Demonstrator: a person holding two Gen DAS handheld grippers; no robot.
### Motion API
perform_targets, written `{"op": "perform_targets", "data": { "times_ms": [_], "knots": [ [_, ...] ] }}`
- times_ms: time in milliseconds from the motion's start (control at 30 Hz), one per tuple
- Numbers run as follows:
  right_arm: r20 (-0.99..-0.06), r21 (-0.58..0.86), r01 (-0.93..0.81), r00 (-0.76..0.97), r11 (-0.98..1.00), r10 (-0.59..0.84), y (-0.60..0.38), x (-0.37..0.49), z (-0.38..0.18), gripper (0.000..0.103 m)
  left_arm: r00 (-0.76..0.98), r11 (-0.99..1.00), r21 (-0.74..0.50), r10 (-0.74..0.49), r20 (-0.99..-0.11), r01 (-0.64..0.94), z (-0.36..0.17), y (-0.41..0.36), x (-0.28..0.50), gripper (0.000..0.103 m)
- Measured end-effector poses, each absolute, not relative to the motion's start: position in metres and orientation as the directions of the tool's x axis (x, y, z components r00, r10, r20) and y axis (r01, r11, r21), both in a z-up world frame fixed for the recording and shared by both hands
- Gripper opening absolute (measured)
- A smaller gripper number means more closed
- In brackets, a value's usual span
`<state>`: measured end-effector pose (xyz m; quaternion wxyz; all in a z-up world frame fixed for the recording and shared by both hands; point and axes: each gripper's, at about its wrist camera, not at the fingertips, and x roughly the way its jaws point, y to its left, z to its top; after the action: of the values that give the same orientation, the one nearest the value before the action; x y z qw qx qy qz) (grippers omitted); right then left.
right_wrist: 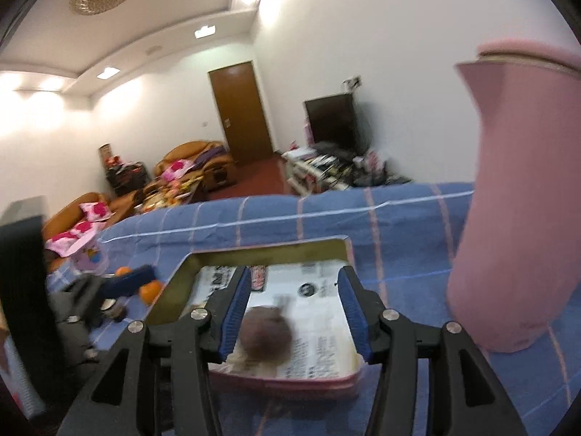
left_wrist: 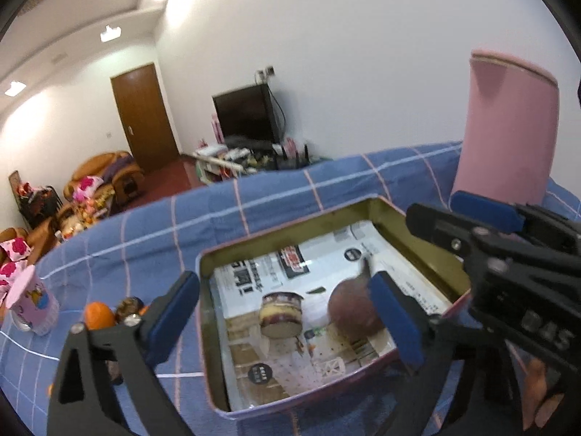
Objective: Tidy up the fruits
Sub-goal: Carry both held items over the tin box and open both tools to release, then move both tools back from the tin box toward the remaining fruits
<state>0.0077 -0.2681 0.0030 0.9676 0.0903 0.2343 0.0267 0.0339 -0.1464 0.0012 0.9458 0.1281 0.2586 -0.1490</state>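
A dark purple-brown round fruit (left_wrist: pixel 354 307) lies in a rectangular tin tray (left_wrist: pixel 428 243) lined with printed paper, on a blue checked cloth. In the right wrist view the fruit (right_wrist: pixel 267 334) is blurred, lying free between the open fingers of my right gripper (right_wrist: pixel 294 312) above the tray (right_wrist: pixel 170 290). My left gripper (left_wrist: pixel 287 314) is open over the tray's left half. The right gripper (left_wrist: pixel 468 225) reaches in from the right. Oranges (left_wrist: pixel 98 315) and a dark fruit (left_wrist: pixel 129 307) lie left of the tray; the oranges also show in the right wrist view (right_wrist: pixel 150 289).
A tall pink jug (left_wrist: pixel 508 127) stands right of the tray, close to the right gripper, and fills the right of the right wrist view (right_wrist: pixel 523 200). A small plastic cup (left_wrist: pixel 32 305) stands at the far left. The tray's paper shows a printed cake picture (left_wrist: pixel 281 314).
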Motion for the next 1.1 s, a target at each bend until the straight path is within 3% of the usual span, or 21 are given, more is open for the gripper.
{"op": "perform_targets", "data": {
  "times_ms": [333,367,433,567,633,1100],
  "knots": [
    [-0.375,0.129,0.035,0.927,0.991,0.016,-0.255,-0.007,0.002,0.053,0.869,0.959,0.157,-0.136,-0.476,0.235,0.005,-0.099,0.026,0.102],
    [-0.370,0.115,0.047,0.929,0.992,-0.001,-0.252,-0.009,0.001,0.055,0.874,0.963,0.155,-0.125,-0.469,0.220,0.006,-0.091,0.025,0.102],
    [-0.360,0.102,0.071,0.932,0.992,-0.030,-0.247,-0.012,0.002,0.070,0.879,0.968,0.151,-0.110,-0.465,0.201,0.004,-0.082,0.026,0.102],
    [-0.325,0.095,0.105,0.943,0.990,-0.069,-0.236,-0.018,0.005,0.073,0.885,0.974,0.156,-0.079,-0.459,0.167,0.003,-0.060,0.024,0.102],
    [-0.331,0.093,0.111,0.941,0.989,-0.075,-0.229,-0.017,0.004,0.080,0.887,0.976,0.153,-0.070,-0.457,0.156,0.002,-0.048,0.024,0.102],
    [-0.393,0.148,-0.008,0.917,0.989,0.066,-0.149,-0.005,-0.001,0.080,0.858,0.983,0.143,-0.027,-0.514,0.117,-0.010,0.032,0.033,0.102]
  ]
}}
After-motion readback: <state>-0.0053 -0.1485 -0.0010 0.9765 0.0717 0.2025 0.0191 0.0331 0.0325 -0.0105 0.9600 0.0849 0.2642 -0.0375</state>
